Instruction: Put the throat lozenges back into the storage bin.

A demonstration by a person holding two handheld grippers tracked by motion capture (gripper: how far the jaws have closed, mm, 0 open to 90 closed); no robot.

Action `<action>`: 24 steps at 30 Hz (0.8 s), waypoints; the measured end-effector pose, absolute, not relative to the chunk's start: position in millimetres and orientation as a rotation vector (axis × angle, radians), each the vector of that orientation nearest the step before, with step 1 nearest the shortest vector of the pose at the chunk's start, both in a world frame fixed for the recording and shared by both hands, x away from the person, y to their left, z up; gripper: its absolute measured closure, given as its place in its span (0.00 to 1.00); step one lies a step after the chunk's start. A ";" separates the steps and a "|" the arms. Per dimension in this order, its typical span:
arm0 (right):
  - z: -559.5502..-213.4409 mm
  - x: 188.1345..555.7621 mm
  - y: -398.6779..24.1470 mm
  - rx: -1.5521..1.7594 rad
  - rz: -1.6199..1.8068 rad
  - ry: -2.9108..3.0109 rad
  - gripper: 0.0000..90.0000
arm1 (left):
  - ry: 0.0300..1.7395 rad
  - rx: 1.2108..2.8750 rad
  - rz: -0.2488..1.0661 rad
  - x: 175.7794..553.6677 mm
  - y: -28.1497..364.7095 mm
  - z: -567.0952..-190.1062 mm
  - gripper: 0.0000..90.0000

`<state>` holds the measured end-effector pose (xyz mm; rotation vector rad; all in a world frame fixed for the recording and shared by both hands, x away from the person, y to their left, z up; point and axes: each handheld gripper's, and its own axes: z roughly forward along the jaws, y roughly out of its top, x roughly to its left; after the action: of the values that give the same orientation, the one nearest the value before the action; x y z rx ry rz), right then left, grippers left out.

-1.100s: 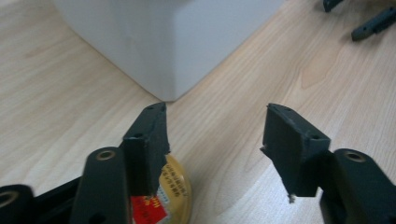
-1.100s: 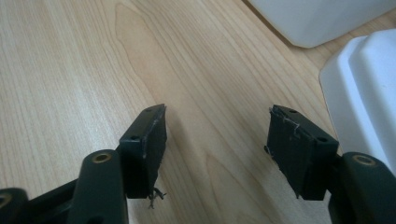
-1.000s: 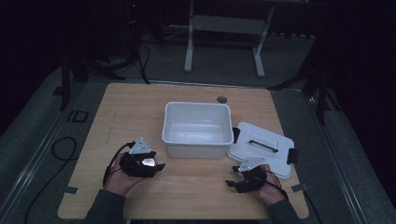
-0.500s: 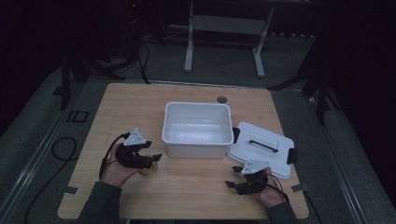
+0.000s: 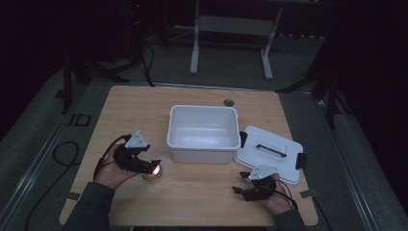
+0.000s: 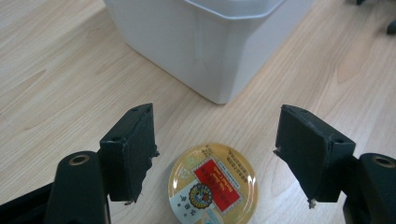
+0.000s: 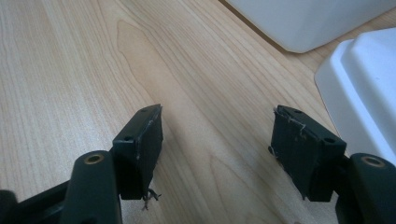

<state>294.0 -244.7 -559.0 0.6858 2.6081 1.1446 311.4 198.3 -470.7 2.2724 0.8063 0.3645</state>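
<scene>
Nearest my edge of the table (image 5: 202,207), toward the near right corner, I have the right gripper (image 5: 243,191) low over bare wood. In the right gripper view its jaws stand wide apart with nothing but tabletop between them.

Toward the near left side, a little farther in, is my left gripper (image 5: 150,168). Its jaws have just been opening. In the left gripper view they stand wide, and the round gold-lidded tin (image 6: 213,185) sits on the wood between them, its lid with the red label facing up. Neither pad (image 6: 133,149) touches it; I see bare table on both sides of the tin, so I have hold of nothing. In the high view the tin (image 5: 153,173) lies directly under the gripper tips, just off the near left corner of the white plastic bin (image 5: 204,144).

The bin stands at the middle of the table, open side up and empty inside. In the left gripper view its corner (image 6: 212,56) rises just beyond the tin, near it but apart.

To the right of the bin, touching or nearly touching its near right corner, the white lid (image 5: 269,153) lies flat with its handle up and dark latches at its ends. Its near edge is just beyond my right gripper.

Near the table's far edge, behind the bin, is a small dark round spot (image 5: 228,102); I cannot tell what it is.
</scene>
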 end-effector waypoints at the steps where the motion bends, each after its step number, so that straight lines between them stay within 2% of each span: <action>1: -559.1 294.0 -244.7 0.686 1.145 2.608 0.37 | 0.799 2.283 0.363 311.6 198.1 -470.3 0.32; 11: -559.0 293.7 -244.7 0.689 1.144 2.606 0.37 | 0.729 2.375 0.325 318.4 195.5 -473.5 0.31; 24: -559.0 293.7 -244.7 0.690 1.144 2.606 0.37 | 0.701 2.515 0.337 321.8 184.1 -482.3 0.28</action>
<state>293.7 -244.7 -559.0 0.6898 2.6063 1.1437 321.8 184.1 -482.3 2.5151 0.7006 0.3367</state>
